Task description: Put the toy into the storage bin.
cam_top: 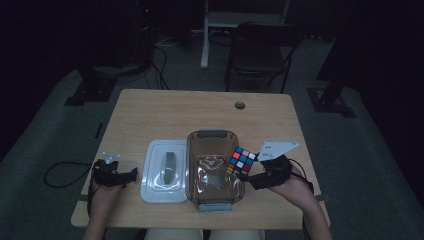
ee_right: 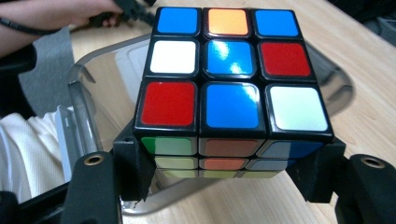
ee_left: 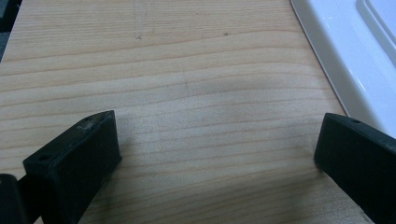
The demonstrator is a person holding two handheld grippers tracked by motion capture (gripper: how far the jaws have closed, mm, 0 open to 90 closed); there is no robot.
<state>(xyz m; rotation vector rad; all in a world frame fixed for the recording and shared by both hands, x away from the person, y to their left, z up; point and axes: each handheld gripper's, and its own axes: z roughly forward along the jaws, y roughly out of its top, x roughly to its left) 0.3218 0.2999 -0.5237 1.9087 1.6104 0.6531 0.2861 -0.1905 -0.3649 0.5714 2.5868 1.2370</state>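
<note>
**Cube in transit over the bin's right rim**

Step judged in hand: a scrambled multicoloured plastic puzzle cube (cam_top: 242, 160) is pinched by the right tool (cam_top: 251, 176), jaws pressed against two opposite faces, cube held clear of the pale wooden surface (cam_top: 200, 107). In the right gripper view the cube (ee_right: 229, 88) is seen hanging above the near rim of the clear smoke-tinted plastic bin (ee_right: 88, 93), blue/red/white/orange face up. From the frames alone it cannot be told whether it is going into the bin or coming out.

Places, high view, clock face centred on the bin (cam_top: 197, 150):
- cube at about 3 o'clock, over the right wall
- white rectangular plastic lid with grey handle (cam_top: 155, 192) at 9 o'clock, flat on the surface, just beside the bin
- left tool (cam_top: 122, 176) farther out at 9 o'clock, near the lid's left edge

Left tool: jaws spread wide, nothing between them; bare wood and the lid's edge (ee_left: 336, 60) are seen past them in the left gripper view.

Bin contents: something clear and crinkled is seen on the floor; not identifiable.

Next move, if placing is intended: the cube would need carrying toward 9 o'clock until fully inside the rim, lowering, then release. Clearance of the right wall should be checked, as a corner could catch on the rim. The lid is then within reach of the idle left tool.
</note>
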